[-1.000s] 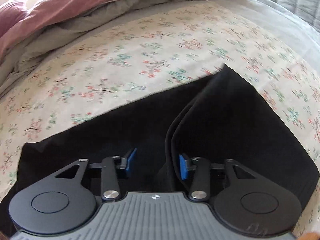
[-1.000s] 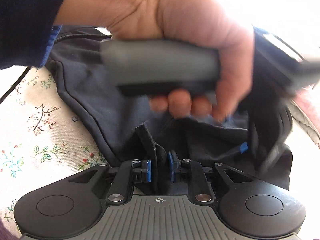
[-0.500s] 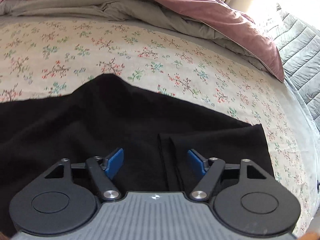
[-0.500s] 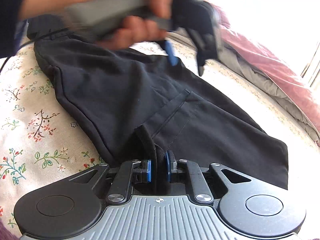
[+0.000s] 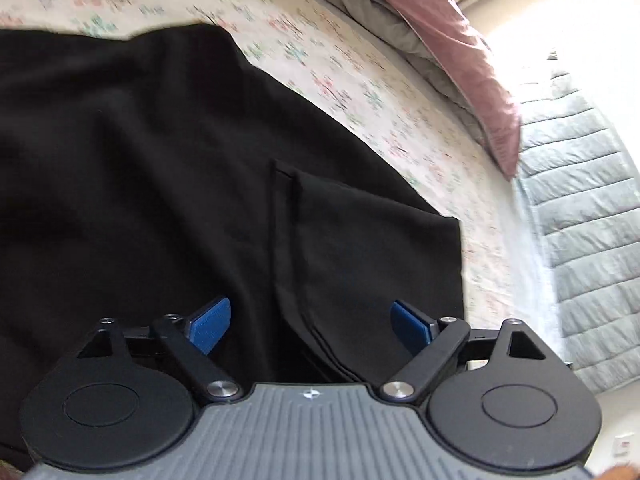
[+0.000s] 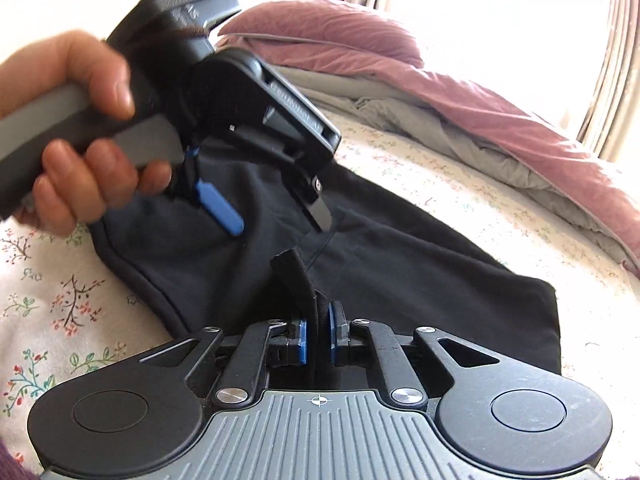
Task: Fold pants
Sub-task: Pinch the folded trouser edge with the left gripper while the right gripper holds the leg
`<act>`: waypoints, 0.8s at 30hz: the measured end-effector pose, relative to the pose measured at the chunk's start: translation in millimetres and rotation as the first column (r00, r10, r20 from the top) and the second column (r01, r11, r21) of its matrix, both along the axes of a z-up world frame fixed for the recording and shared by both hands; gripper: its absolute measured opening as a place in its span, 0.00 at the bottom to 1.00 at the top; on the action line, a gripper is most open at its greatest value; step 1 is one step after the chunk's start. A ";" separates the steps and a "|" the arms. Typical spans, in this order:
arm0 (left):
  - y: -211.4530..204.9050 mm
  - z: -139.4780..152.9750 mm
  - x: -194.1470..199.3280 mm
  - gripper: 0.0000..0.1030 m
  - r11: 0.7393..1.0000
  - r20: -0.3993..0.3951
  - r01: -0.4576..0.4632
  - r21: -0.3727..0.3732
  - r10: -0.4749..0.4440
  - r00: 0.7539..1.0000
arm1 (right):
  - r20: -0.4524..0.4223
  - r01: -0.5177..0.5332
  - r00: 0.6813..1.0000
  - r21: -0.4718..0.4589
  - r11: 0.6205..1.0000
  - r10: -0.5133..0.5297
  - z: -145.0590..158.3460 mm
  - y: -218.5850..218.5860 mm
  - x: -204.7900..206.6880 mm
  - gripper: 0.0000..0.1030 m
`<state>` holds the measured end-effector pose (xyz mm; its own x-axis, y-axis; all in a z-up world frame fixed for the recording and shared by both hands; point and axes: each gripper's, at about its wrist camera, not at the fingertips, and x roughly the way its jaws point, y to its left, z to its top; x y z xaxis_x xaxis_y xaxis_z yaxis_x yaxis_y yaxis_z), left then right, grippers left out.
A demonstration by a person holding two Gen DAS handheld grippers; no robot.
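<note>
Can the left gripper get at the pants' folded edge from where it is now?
Probably yes. The left gripper is open above the pants, their layered folded edge lying between its fingers with nothing in the way.

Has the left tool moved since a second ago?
Yes. In the right wrist view the left tool has lifted off the black pants and swung left, away from the pink duvet; its jaws now stand open.

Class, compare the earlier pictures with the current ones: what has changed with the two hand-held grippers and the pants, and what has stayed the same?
The left hand-held gripper opened wider and lifted clear of the black pants, holding nothing. The right hand-held gripper stays shut on a fold of the pants, which still lie on the floral sheet.
</note>
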<state>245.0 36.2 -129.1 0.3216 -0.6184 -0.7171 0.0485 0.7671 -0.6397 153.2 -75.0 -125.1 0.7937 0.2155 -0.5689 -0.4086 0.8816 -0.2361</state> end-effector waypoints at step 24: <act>-26.6 -5.8 8.4 0.01 0.997 0.107 0.017 0.074 -0.025 0.994 | 0.128 0.007 0.992 -0.082 0.997 0.003 1.7 1.5 -33.6 0.71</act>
